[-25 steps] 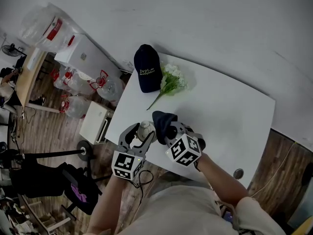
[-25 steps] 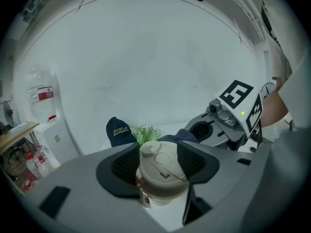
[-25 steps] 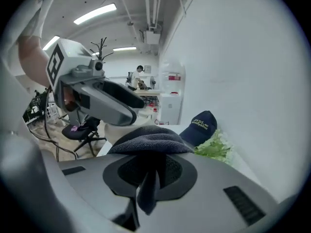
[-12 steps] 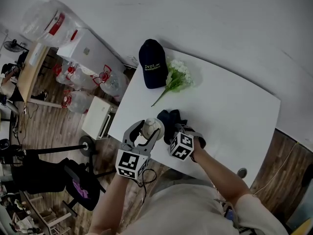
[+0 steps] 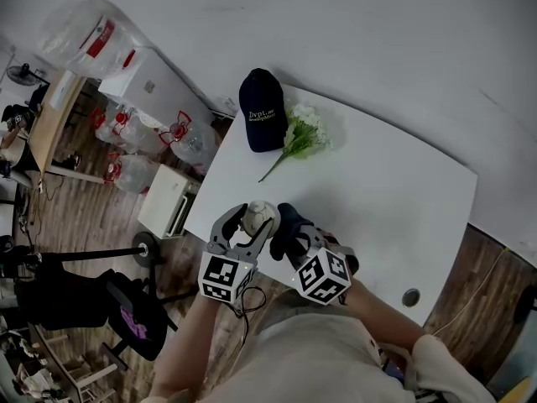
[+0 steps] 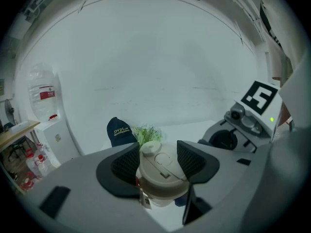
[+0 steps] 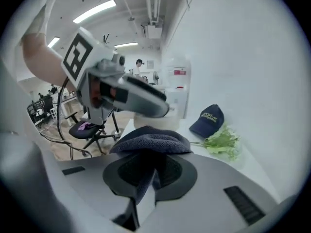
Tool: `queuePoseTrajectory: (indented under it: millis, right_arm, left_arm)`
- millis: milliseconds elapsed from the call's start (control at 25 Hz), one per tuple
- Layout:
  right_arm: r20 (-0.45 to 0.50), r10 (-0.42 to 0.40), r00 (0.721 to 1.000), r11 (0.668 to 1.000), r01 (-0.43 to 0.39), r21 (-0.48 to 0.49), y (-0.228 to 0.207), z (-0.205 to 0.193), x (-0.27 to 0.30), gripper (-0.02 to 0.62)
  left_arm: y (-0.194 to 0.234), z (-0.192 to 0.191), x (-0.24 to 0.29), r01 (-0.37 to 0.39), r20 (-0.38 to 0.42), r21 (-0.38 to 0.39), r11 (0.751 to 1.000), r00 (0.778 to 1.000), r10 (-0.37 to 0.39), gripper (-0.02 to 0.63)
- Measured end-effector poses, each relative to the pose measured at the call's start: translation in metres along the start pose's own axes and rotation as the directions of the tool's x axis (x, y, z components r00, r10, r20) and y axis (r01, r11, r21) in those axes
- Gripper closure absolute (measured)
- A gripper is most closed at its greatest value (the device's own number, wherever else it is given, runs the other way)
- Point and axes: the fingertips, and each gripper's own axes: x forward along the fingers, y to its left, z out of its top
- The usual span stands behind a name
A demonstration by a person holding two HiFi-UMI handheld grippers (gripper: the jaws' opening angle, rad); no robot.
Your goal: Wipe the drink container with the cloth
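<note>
Since half a second ago the right claw (image 5: 295, 240) has drawn back toward the lower edge of the head view, bringing the cloth (image 5: 288, 227) against the right side of the drink container (image 5: 261, 216), which has kept its place. That container is a cream lidded cup with a raised spout cap and a small label low on its wall; it looks light and thin-walled, probably smooth and easy to dent or twist out of a loose hold, so the sides just under the lid's rim, where it is stiffest, seem the best place to grip. It sits lower centre-left in the head view, over the near left corner of the white surface (image 5: 377, 200); whether its base rests there I cannot tell. The left claw (image 5: 246, 228) pinches it from both sides below the lid. The dark blue cloth is soft and knitted, bunched and draped over the right claw, which is pressed together on it. Farther up the surface lie a navy cap (image 5: 261, 120) and a sprig of white flowers (image 5: 304, 137).
</note>
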Motion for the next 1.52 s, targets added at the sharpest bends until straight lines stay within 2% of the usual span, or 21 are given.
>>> queuePoseTrajectory:
  millis: [160, 280, 600, 680, 800, 960, 1080, 1160, 1280, 1520]
  right_arm:
    - [0.038, -0.042, 0.998, 0.999, 0.043, -0.024, -0.032, 0.021, -0.016, 0.537]
    - [0.011, -0.044, 0.999, 0.998, 0.045, -0.052, -0.039, 0.022, -0.004, 0.537]
    - [-0.169, -0.013, 0.985, 1.0, 0.009, -0.025, -0.023, -0.047, 0.057, 0.537]
    - [-0.182, 0.008, 0.983, 1.0, -0.011, -0.016, -0.013, -0.06, 0.064, 0.537]
    - [-0.165, 0.027, 0.986, 0.998, -0.037, -0.058, -0.001, -0.065, 0.066, 0.537]
    - [-0.142, 0.076, 0.987, 0.992, -0.089, -0.094, 0.009, -0.046, 0.049, 0.537]
    - [-0.085, 0.084, 0.993, 0.992, -0.091, -0.083, 0.01, -0.018, 0.023, 0.537]
    - [-0.061, 0.075, 0.995, 0.994, -0.08, -0.074, 0.006, -0.004, 0.009, 0.537]
    - [-0.075, 0.049, 0.996, 0.993, -0.057, -0.103, -0.002, 0.0, 0.0, 0.537]
    - [-0.077, -0.003, 0.997, 0.995, -0.005, -0.104, -0.028, -0.003, 0.017, 0.537]
  left_arm:
    - [0.0, 0.0, -0.002, -0.001, 0.008, 0.001, 1.0, 1.0, 0.001, 0.351]
    - [0.0, 0.0, -0.003, 0.001, 0.007, -0.003, 1.0, 1.0, -0.001, 0.351]
    - [0.001, 0.001, -0.002, -0.004, 0.008, -0.005, 1.0, 1.0, 0.004, 0.357]
    - [0.002, 0.001, -0.002, -0.005, 0.008, -0.005, 1.0, 1.0, 0.005, 0.357]
    - [0.001, 0.001, -0.001, -0.003, 0.009, -0.004, 1.0, 1.0, 0.003, 0.357]
    - [0.002, 0.0, 0.0, -0.006, 0.011, -0.005, 1.0, 1.0, 0.006, 0.357]
    - [0.002, 0.0, -0.001, -0.008, 0.01, -0.005, 1.0, 1.0, 0.008, 0.357]
    - [0.002, 0.0, -0.001, -0.008, 0.011, -0.004, 1.0, 1.0, 0.008, 0.357]
    - [0.001, 0.0, -0.001, -0.012, 0.013, -0.008, 1.0, 1.0, 0.013, 0.357]
    - [0.002, 0.001, -0.002, -0.017, 0.02, -0.009, 1.0, 1.0, 0.017, 0.36]
